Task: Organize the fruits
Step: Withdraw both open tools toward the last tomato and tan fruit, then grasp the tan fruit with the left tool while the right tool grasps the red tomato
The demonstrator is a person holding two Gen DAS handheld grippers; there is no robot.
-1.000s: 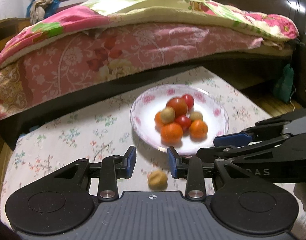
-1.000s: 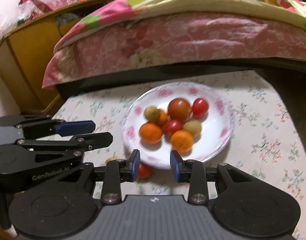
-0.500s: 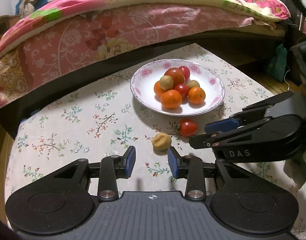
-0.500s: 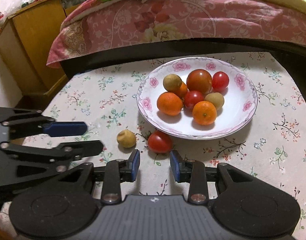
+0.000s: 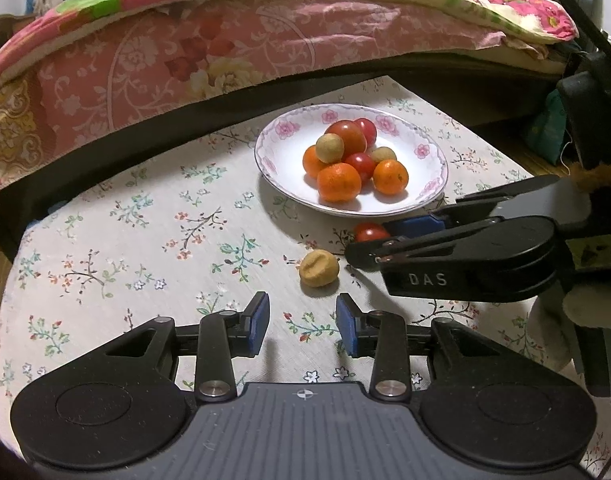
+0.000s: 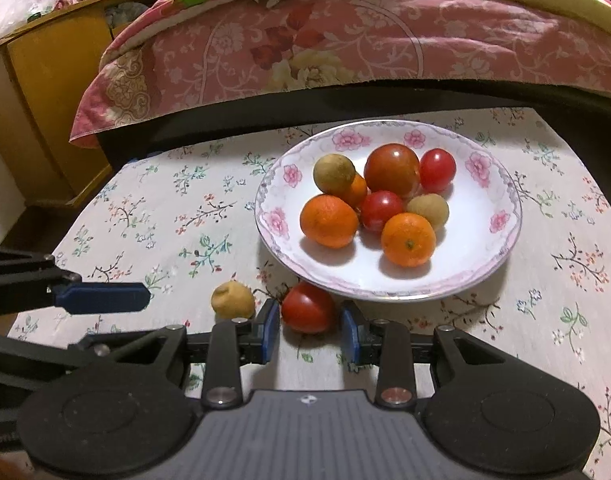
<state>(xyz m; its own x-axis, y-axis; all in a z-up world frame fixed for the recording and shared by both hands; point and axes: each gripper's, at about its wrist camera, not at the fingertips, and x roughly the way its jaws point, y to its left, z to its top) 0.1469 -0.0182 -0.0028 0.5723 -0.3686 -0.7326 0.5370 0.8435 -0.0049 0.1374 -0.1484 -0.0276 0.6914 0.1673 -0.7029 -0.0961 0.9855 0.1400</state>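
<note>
A white floral plate [image 5: 429,188] [image 6: 493,256] holds several oranges, tomatoes and tan round fruits. On the tablecloth in front of it lie a loose red tomato [image 6: 308,307] [image 5: 370,232] and a tan fruit [image 5: 319,268] [image 6: 232,300]. My right gripper [image 6: 310,330] is open, its fingers either side of the loose tomato, not touching it; it also shows in the left wrist view [image 5: 385,240]. My left gripper [image 5: 302,328] is open and empty, just short of the tan fruit.
The small table has a floral tablecloth [image 5: 145,240]. A bed with a pink floral quilt [image 5: 225,40] runs along the far side. A yellow wooden cabinet [image 6: 37,100] stands at the far left. The table's edges lie close on both sides.
Both grippers have drawn back from the plate and lowered. The loose tomato now lies between my right fingers. The tan fruit now lies ahead of my left gripper, no longer between its fingers.
</note>
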